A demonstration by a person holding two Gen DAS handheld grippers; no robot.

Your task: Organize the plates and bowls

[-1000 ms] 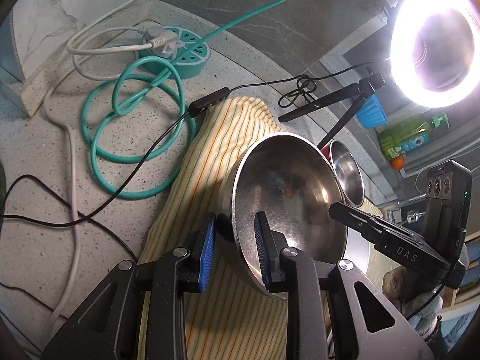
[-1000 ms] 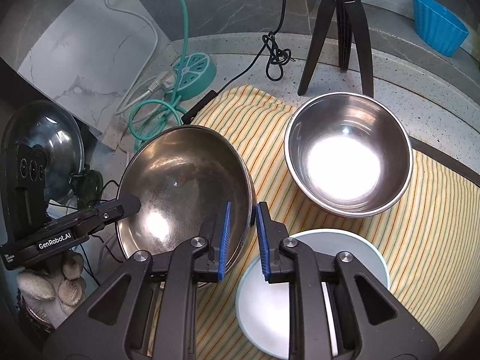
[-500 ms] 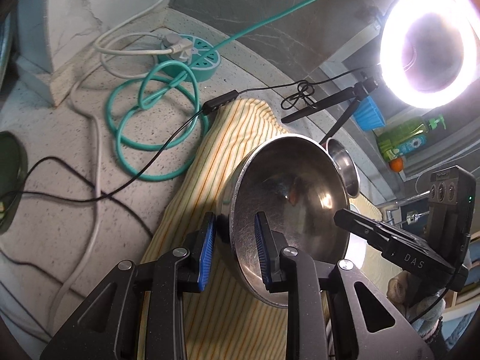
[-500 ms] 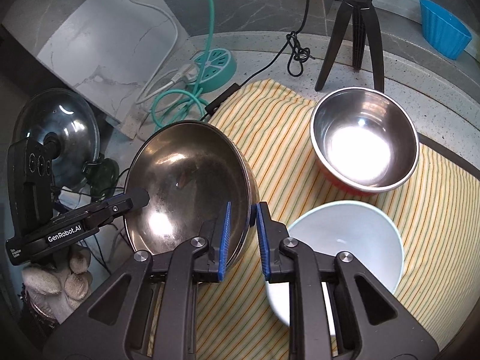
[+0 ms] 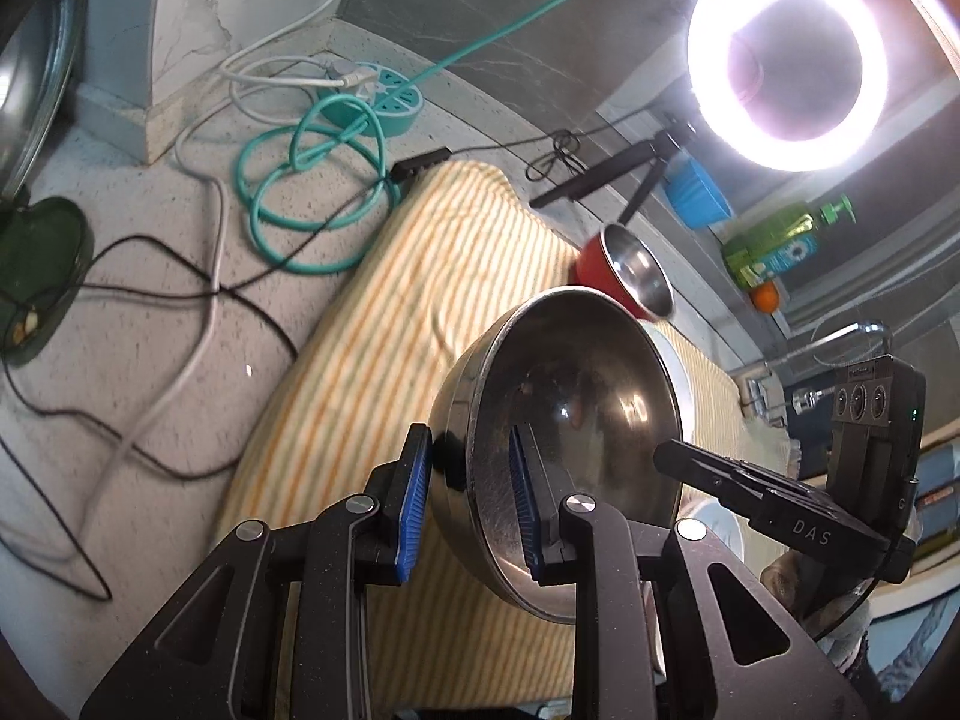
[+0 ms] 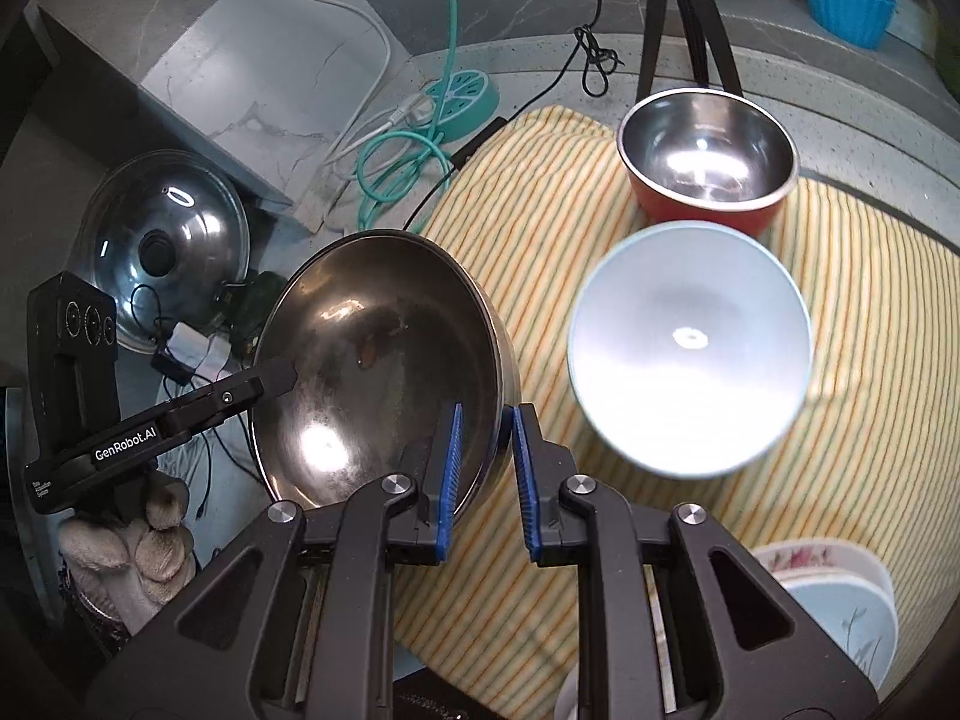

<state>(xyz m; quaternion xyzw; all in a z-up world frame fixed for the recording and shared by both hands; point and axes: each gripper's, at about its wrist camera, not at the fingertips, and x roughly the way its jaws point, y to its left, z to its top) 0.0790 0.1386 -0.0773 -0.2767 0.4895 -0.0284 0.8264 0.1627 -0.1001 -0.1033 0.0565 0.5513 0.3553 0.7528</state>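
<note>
The left hand-held gripper pinches the rim of the big steel bowl. One blue pad is on the outside of the bowl and the other is inside, and the gap between them is small. The right hand-held gripper pinches the other side of the same big steel bowl. Its blue pads are close together with the rim between them.

The big steel bowl is shiny and gray inside, with a small brown spot near the middle. It is tipped and held up over the edge of the striped cloth, partly above the surface.

There are three bowls on show. One is the big steel bowl. One is a white bowl on the striped cloth, just beside the big one. One is a red bowl with a shiny steel inside, touching the far side of the white bowl.

Two plates sit stacked at the near corner of the cloth. One glass lid lies off to the left side.
</note>
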